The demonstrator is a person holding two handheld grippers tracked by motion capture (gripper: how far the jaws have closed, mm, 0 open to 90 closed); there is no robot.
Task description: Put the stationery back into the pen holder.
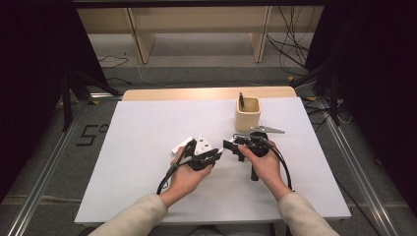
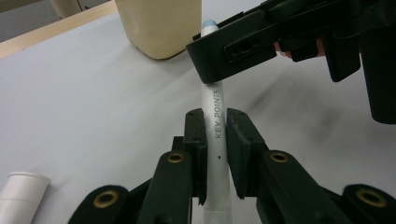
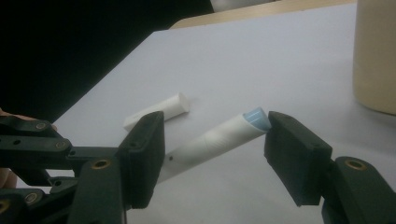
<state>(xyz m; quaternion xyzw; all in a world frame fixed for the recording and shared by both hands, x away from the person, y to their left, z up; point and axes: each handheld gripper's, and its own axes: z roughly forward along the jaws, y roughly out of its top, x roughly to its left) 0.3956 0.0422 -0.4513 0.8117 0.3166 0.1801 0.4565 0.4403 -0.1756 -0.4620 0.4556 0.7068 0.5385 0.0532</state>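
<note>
Forearms in pale sleeves come in from the near edge of the counter (image 1: 147, 128), which is covered in white. Each hand holds a black gripper near the middle of the surface, the two tips close together.

Left gripper (image 1: 215, 155): fingers (image 2: 196, 140) pressed against both sides of a white pen (image 2: 215, 140), pinching its barrel. Grey lettering "KEY POINTS" runs along the barrel. The pen points away from this gripper toward the right one, raised off the counter, its pale blue tip at the far end.

Right gripper (image 1: 229, 146): fingers (image 3: 144, 154) spread wide, one on each side of the pen's front part. In the right gripper view the blue tip lies just beside, possibly touching, the right-hand finger; the left-hand finger stands apart from the barrel. No squeeze on the pen from this side.

White cap (image 3: 161, 111) lies flat on the counter, left of the left gripper, separate from the pen.

Cream cup (image 1: 247, 113) stands upright on the far right part of the counter, a dark pen upright inside it. Grey metal clip (image 1: 268, 130) lies flat just near-right of the cup.
</note>
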